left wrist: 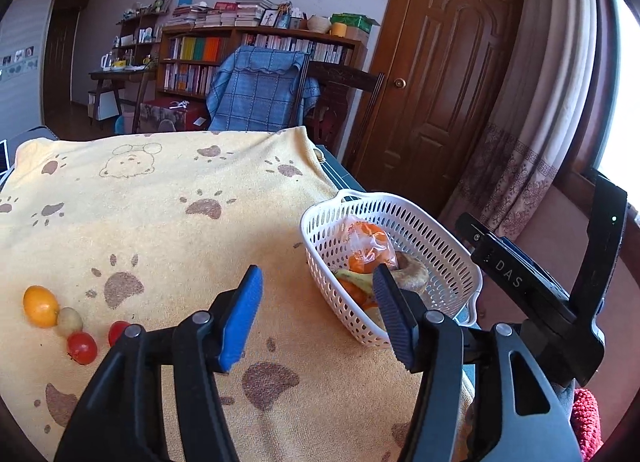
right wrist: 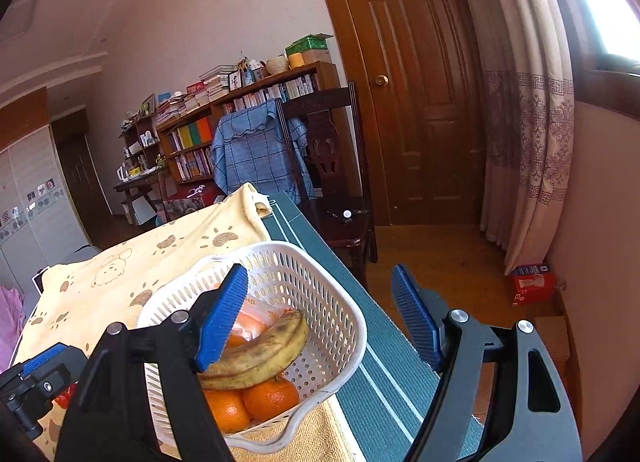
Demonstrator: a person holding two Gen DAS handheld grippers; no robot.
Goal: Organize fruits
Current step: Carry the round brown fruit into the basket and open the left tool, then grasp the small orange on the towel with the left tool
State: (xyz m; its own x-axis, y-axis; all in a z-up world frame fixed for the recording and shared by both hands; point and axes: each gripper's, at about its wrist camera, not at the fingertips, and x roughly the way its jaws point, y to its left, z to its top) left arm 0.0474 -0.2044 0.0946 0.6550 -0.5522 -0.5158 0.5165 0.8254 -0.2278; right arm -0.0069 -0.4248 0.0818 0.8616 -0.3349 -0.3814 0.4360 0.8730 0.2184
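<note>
A white perforated basket (left wrist: 436,246) stands at the right edge of the yellow paw-print towel (left wrist: 160,202). It holds a banana (right wrist: 264,354), several oranges (right wrist: 272,398) and a bagged orange (left wrist: 366,242). On the towel at the left lie an orange (left wrist: 40,306), a small pale fruit (left wrist: 70,320) and two red tomatoes (left wrist: 82,348). My left gripper (left wrist: 316,302) is open and empty over the towel, just left of the basket. My right gripper (right wrist: 320,314) is open and empty above the basket's right rim (right wrist: 352,318).
The towel covers a table with a teal mat (right wrist: 368,362) along its right edge. A chair draped in blue cloth (left wrist: 260,94) and a dark wooden chair (right wrist: 328,166) stand behind. A bookshelf (left wrist: 256,50), door (left wrist: 448,74) and curtain (right wrist: 528,134) lie beyond.
</note>
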